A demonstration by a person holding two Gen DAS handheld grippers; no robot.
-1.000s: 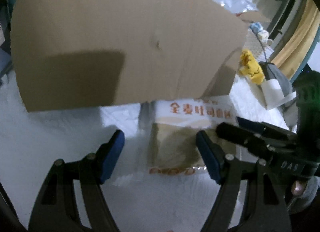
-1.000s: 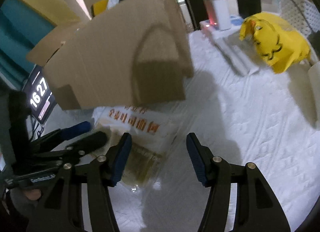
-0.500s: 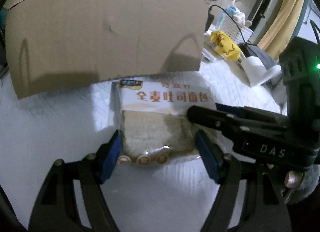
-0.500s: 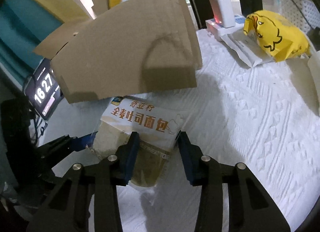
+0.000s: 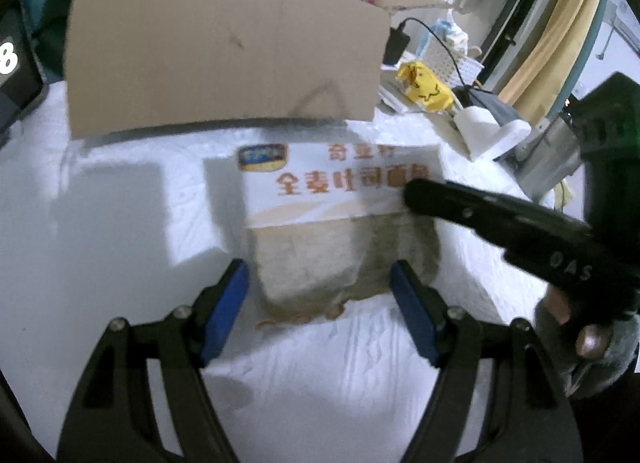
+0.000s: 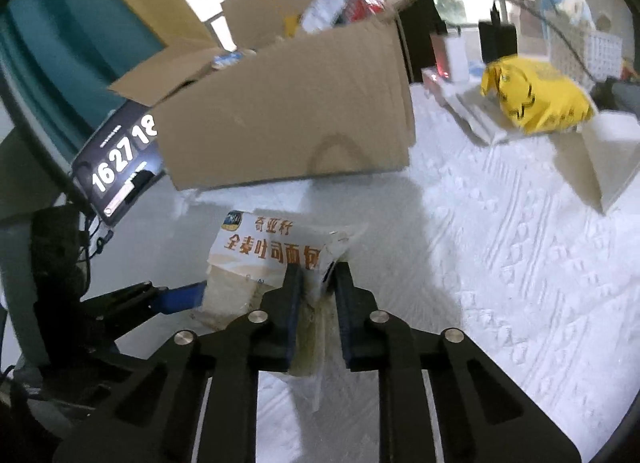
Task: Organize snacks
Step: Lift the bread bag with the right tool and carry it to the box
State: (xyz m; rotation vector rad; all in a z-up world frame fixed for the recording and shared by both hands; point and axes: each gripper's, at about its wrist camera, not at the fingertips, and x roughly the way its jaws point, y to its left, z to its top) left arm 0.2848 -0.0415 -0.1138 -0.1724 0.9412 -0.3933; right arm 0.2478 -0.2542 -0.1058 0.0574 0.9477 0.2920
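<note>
A white textured cloth (image 6: pixel 520 263) covers the surface and fills the lower half of both views. On it, across the upper middle of each frame, stands an open cardboard box (image 5: pixel 224 51) with its flaps raised and colourful packets heaped inside; its plain brown side carries no print. In front of the box, at the centre of both views, is the bread bag (image 5: pixel 340 223), a clear pack of sliced toast with a white label band printed in orange Chinese characters, 全麦吐司面包, under a smaller line that is too blurred to be sure of, and a blue oval logo at the band's left corner. At the left edge of the right wrist view a dark screen (image 6: pixel 116 159) leans up, showing white digits 16 27 18. A yellow plush toy (image 6: pixel 536 99) with black markings lies in the upper right. The right gripper (image 6: pixel 316 275) is pressed together on the right edge of the bag, the wrapper squeezed between its blue pads; the letters "DAS" are faint on its body in the left wrist view. The left gripper (image 5: pixel 320 283) stands spread, its blue pads flanking the bag's near end without pressing it.
</note>
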